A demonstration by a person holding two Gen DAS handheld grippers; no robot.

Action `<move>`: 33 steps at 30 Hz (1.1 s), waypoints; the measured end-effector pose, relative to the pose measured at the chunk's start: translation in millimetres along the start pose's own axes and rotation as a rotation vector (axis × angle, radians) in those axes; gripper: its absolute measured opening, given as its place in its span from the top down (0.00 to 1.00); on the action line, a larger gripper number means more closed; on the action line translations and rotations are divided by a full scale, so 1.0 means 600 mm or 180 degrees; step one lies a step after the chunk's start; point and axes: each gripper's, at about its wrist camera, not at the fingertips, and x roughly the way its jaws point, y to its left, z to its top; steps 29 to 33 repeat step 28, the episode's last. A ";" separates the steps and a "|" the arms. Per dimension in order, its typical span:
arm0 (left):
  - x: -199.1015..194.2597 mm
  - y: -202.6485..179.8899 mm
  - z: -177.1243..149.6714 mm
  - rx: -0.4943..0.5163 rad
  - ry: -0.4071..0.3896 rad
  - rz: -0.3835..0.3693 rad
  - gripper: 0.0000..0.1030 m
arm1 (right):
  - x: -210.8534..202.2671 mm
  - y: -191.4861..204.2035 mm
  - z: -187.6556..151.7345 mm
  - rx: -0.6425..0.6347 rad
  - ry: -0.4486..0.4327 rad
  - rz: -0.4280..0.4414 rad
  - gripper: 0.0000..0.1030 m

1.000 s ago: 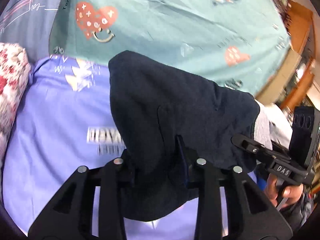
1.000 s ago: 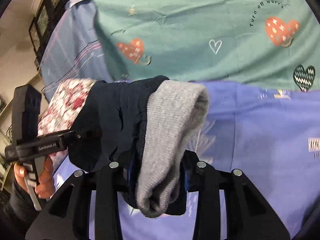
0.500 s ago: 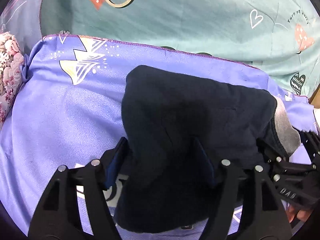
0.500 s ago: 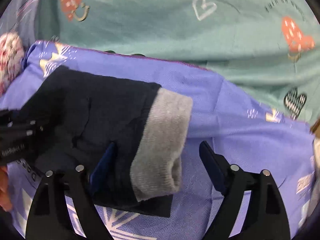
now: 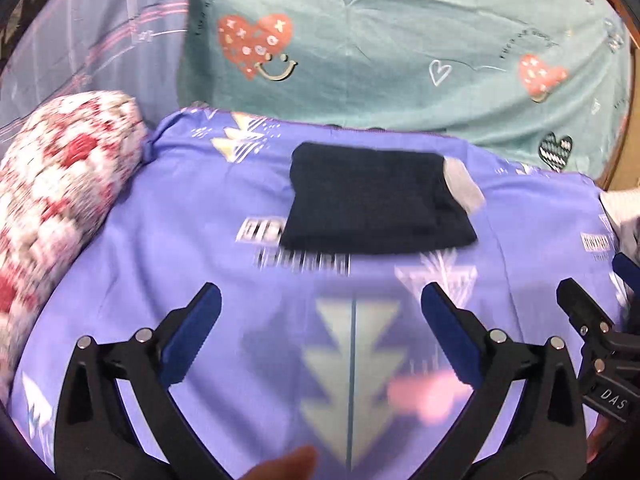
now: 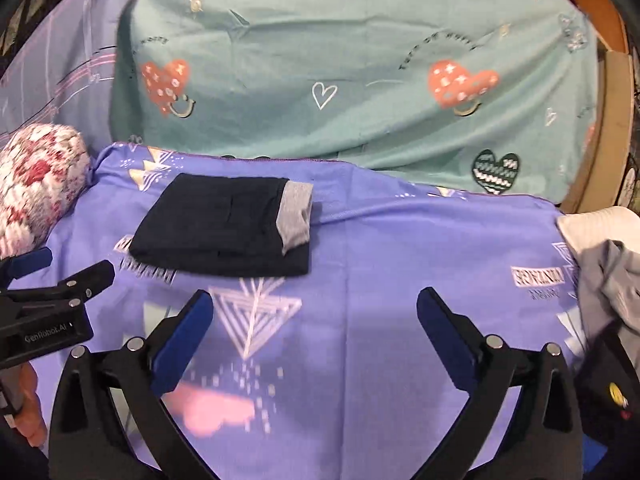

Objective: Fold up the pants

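Pants [image 6: 224, 224] now lie folded, a compact dark bundle on the purple sheet [image 6: 400, 240] near the bed's far left; a second ago we gripped them. Left tool [image 5: 320, 312] and right tool [image 6: 314, 312] have drawn back, both wide and empty, so we judge the fold done.

Purple sheet [image 6: 400, 240] and teal sheet [image 6: 360, 60] cover the bed.

We see dark navy pants [image 6: 218, 226] with a grey cuff [image 6: 296, 214] on a purple sheet [image 6: 400, 260] printed with white triangles. Behind lies a teal sheet [image 6: 360, 60] with coral hearts. Our cushion [image 5: 60, 184] is red-and-white floral. Both grippers [image 5: 320, 332] [image 6: 314, 332] are black with blue pads.
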 end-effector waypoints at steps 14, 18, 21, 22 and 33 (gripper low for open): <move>-0.055 -0.016 -0.169 0.0136 -0.0055 0.0070 0.02 | -0.068 -0.022 -0.157 0.0428 0.0081 0.0150 0.01; -0.033 -0.002 -0.176 0.0037 0.0116 -0.0144 0.02 | -0.046 -0.034 -0.169 0.0703 0.0313 0.0277 0.01; -0.003 0.018 -0.179 -0.0156 0.0427 -0.0310 0.02 | -0.031 -0.023 -0.178 0.0648 0.0514 0.0285 0.01; 0.015 0.022 -0.183 -0.0200 0.0642 -0.0299 0.02 | -0.028 -0.019 -0.181 0.0607 0.0581 0.0249 0.01; 0.041 0.010 -0.197 -0.0038 0.0935 -0.0143 0.02 | -0.003 0.010 -0.205 0.0327 0.1041 0.0184 0.01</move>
